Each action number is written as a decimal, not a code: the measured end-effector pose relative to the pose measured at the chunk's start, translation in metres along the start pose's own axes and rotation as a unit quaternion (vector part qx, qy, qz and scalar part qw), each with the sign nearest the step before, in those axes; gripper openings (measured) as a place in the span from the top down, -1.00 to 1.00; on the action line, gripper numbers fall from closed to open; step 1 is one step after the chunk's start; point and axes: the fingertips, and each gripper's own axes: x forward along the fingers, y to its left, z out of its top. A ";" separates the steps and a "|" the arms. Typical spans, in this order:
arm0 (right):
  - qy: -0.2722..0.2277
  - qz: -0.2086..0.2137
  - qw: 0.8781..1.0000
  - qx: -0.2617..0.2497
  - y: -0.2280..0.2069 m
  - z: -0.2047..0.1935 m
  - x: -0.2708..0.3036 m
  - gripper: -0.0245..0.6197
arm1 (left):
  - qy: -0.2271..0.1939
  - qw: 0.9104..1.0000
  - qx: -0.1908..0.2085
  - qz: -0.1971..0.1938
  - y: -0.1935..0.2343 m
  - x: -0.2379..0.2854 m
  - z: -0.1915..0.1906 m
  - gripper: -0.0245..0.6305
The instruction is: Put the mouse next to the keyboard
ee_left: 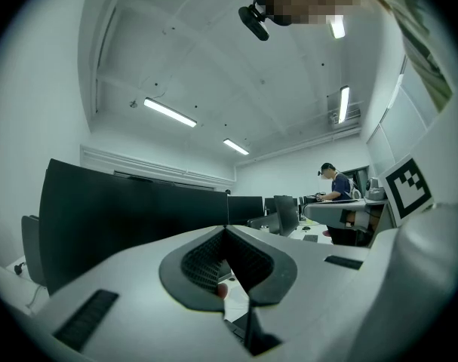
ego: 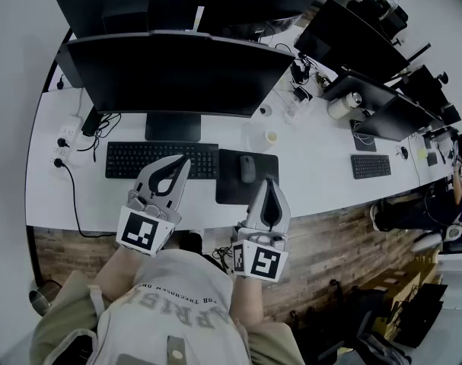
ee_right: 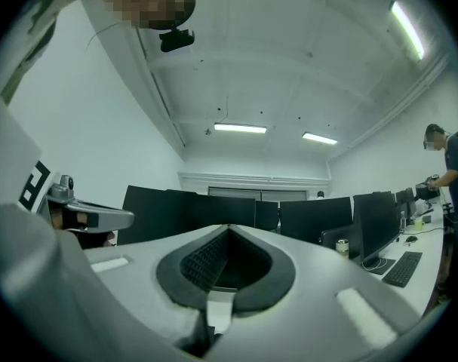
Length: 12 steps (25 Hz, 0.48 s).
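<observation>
Office room with white walls and strip lights, seen from above over a long white desk surface [ego: 314, 166] that carries rows of dark flat monitors [ego: 177, 71]. Directly ahead of the person lies a black full-size keyboard [ego: 139, 160]. Just to its right, with a narrow strip of bare surface between them, is a black rectangular mouse pad [ego: 229, 190]. The small dark grey computer mouse [ego: 247, 169] rests on the upper middle of that pad, so it sits near the keyboard's right end but not touching it. Its long axis runs away from the person toward the monitors, roughly square to the keyboard's length. The left gripper [ego: 183, 160], pale grey with a black-and-white marker cube, hangs over the keyboard's right end with its tips aimed up and to the right. The right gripper [ego: 269, 181], built the same, sits over the near right corner of the pad. The mouse lies just beyond its tips and slightly to the left, which makes this clearly the nearer hand. Both pairs of fingers [ee_right: 189, 270] are pressed fully together with nothing between them. The gripper views look out level across the room, not down at the mouse. Judging by this layout, the right fingers would need to part and reach forward and slightly left to straddle the mouse across its narrow sides.
</observation>
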 end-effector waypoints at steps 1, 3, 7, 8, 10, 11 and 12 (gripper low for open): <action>-0.002 0.002 1.000 0.000 0.000 0.002 0.000 0.92 | -0.001 1.000 0.001 0.001 0.000 0.000 0.001 0.89; -0.003 0.004 1.000 -0.001 0.000 0.003 0.001 0.92 | -0.002 1.000 0.002 0.003 0.000 0.000 0.000 0.89; -0.006 0.006 1.000 -0.001 -0.001 0.004 0.001 0.92 | -0.001 1.000 0.003 0.002 0.000 0.001 -0.001 0.89; -0.006 0.006 1.000 -0.002 -0.002 0.005 0.001 0.92 | -0.002 1.000 0.004 0.002 0.000 0.001 -0.001 0.89; -0.008 0.006 1.000 -0.002 -0.004 0.007 0.001 0.92 | -0.004 1.000 0.006 0.002 -0.001 0.002 0.000 0.89; -0.010 0.006 1.000 -0.002 -0.005 0.008 0.002 0.92 | -0.004 1.000 0.006 0.002 -0.001 0.003 0.001 0.89; -0.011 0.006 1.000 -0.003 -0.005 0.009 0.002 0.92 | -0.005 1.000 0.006 0.001 -0.001 0.003 0.001 0.89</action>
